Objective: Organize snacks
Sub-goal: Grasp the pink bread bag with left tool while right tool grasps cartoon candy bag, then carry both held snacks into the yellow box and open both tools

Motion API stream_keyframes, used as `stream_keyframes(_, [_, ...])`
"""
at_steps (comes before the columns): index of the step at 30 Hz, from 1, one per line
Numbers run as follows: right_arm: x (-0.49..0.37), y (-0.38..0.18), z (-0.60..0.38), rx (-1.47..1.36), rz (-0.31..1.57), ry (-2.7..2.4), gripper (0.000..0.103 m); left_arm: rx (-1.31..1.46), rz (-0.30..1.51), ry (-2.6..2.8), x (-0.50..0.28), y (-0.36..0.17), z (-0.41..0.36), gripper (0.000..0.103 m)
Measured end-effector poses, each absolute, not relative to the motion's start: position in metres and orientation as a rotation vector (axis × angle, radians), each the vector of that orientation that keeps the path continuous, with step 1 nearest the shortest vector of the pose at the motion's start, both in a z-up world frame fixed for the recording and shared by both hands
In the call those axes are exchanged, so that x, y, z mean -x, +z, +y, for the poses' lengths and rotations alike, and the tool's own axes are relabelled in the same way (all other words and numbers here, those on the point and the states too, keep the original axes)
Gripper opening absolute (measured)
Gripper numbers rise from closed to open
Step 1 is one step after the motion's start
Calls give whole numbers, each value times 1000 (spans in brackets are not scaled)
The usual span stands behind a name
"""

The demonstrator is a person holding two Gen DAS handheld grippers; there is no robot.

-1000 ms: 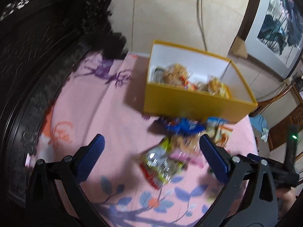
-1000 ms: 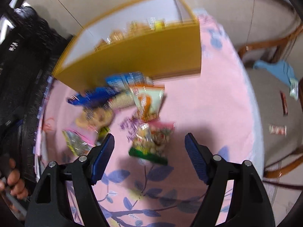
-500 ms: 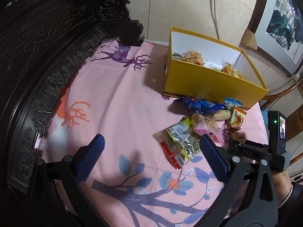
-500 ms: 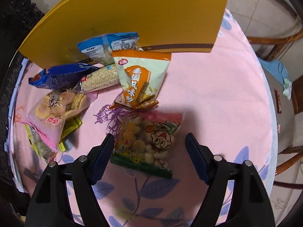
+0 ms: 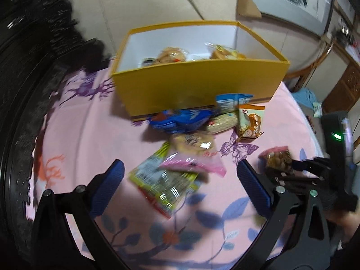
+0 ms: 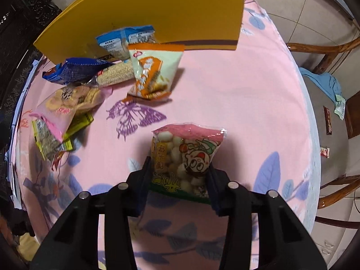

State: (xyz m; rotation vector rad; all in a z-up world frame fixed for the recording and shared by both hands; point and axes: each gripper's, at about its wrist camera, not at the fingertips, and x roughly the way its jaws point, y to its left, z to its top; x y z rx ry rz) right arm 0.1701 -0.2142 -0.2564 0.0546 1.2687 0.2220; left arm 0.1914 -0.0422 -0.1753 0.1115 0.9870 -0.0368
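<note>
The puffed-ball snack bag (image 6: 187, 157), pink-topped with a cartoon child's face and yellow characters too small to read, sits pinched between the fingers of the right hand-held gripper (image 6: 178, 175), which has narrowed onto the bag's lower sides; whether the bag is off the pink floral cloth (image 6: 236, 94) cannot be told. Ahead of it lie the other packets: an orange-and-cream packet (image 6: 153, 72) with an orange printed panel, a light blue packet (image 6: 126, 39) leaning against the yellow box (image 6: 157, 11) with fine print that is not legible, a dark blue wrapper (image 6: 76, 69), a clear sleeve of sesame bar (image 6: 114, 75), a pink bag of round biscuits (image 6: 67, 103), and a yellow-green packet (image 6: 48, 138) beneath it. To the right of the held bag the cloth on the bench is bare up to its rounded edge, beyond which stand wooden chairs (image 6: 326, 51). The left hand-held gripper (image 5: 180, 186) hovers wide apart above the yellow-green packet and pink bag, gripping nothing. The box already contains a few snacks (image 5: 172, 55).
</note>
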Motion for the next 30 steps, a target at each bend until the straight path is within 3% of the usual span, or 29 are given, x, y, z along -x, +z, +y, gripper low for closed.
stream_keyframes(11, [-179,-253,-231,-77,1271,241,45,-140,1103,3,-233,-234,-63,100])
stream_keyframes(13, [-179,-253,-233,-78,1269,242,45,-117,1101,-9,-232,-236,-58,78])
stream_keyframes(17, [-181,-254,-229,-71,1264,243,46,-53,1100,-37,-227,-236,-44,74])
stream_keyframes(19, [-180,-254,-227,-72,1262,242,46,-26,1087,-63,-221,-233,-40,65])
stream_keyframes(30, [-176,-247,-239,-119,1255,253,44,103,998,-136,-165,-197,-16,60])
